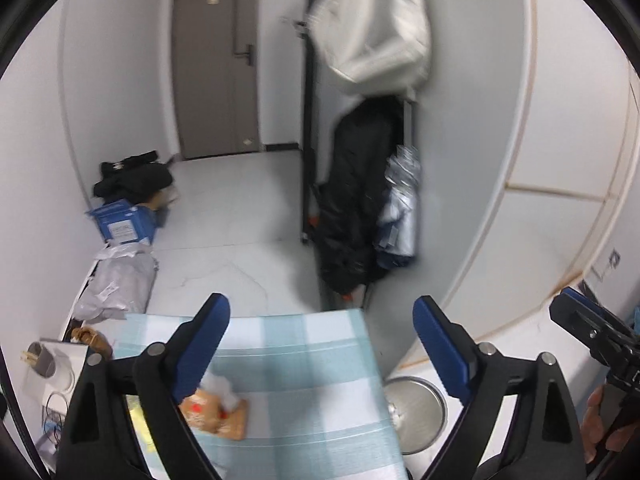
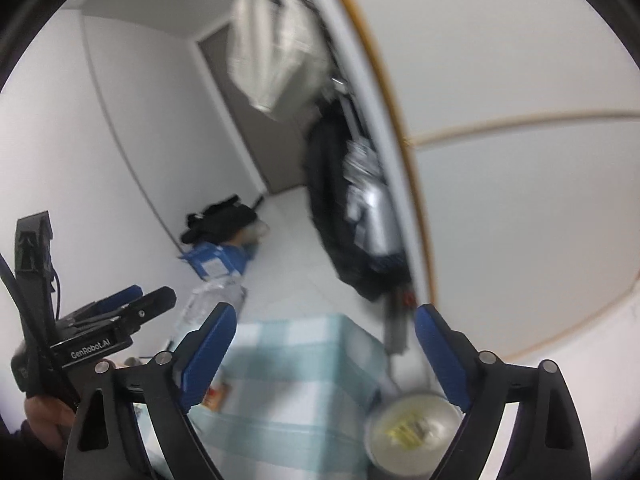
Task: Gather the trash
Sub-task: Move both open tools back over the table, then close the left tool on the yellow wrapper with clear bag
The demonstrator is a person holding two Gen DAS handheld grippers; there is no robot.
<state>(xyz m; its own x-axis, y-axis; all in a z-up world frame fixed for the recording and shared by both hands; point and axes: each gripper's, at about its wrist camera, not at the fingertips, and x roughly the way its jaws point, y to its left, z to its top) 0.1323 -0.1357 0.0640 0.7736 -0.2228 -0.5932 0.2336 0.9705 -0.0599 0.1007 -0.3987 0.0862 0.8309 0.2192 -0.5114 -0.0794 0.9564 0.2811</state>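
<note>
An orange-brown snack wrapper point(image 1: 216, 412) with white crumpled paper lies on a table with a pale blue checked cloth point(image 1: 304, 360). My left gripper point(image 1: 322, 344) is open and empty above the cloth, its left finger just above the wrapper. A round metal trash bin point(image 1: 416, 412) stands on the floor right of the table. In the right wrist view my right gripper point(image 2: 326, 354) is open and empty above the table corner point(image 2: 304, 360), with the bin point(image 2: 412, 436) below, yellowish trash inside. The wrapper point(image 2: 218, 394) peeks out by its left finger. The left gripper point(image 2: 120, 312) shows at the left.
A clothes rack with black and silver garments point(image 1: 360, 200) stands beyond the table beside white cabinets point(image 1: 540, 160). A blue box point(image 1: 122, 222), black clothes and grey parcels point(image 1: 120, 284) line the left wall. A grey door point(image 1: 216, 60) is at the back.
</note>
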